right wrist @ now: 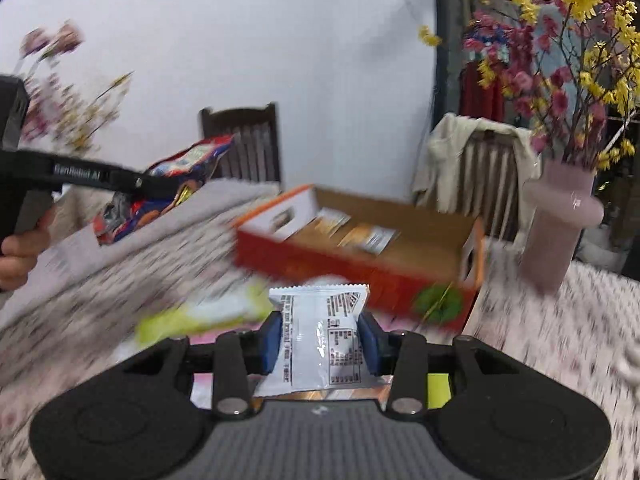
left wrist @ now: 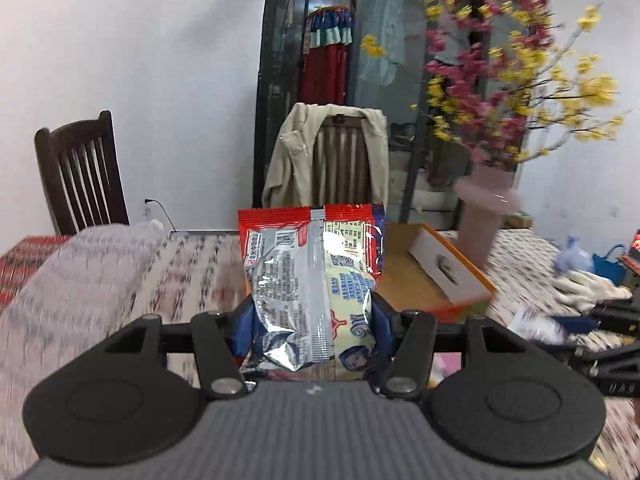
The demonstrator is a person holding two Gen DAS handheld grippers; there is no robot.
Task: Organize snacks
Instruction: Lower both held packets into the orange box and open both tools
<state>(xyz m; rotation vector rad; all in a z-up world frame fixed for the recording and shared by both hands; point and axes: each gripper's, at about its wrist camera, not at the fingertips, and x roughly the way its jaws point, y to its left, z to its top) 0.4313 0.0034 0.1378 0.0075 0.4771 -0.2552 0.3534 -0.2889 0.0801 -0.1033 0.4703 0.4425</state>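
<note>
Table layout, both grippers lifted over it

Left gripper (left wrist: 312, 320) holds a snack bag (left wrist: 312, 272) above the table (left wrist: 192, 264); right gripper (right wrist: 320, 340) holds a small packet (right wrist: 320, 344). Open box (right wrist: 360, 248) lies on the table beyond both, packets inside. Vase (right wrist: 556, 224) stands right of the box. Chair with jacket (left wrist: 328, 156) behind the table; second chair (left wrist: 80, 172) at far left.

**A lived-in room at home**

This is a home, not a workplace. Dark wooden chairs (left wrist: 82, 172) stand against a plain white wall, one with a beige jacket (left wrist: 296, 152) slung over its back. A pink vase (right wrist: 558, 216) of artificial yellow and pink blossoms sits on the patterned cloth covering the surface (left wrist: 192, 264). Clothes hang behind a glass door (left wrist: 332, 60).
</note>
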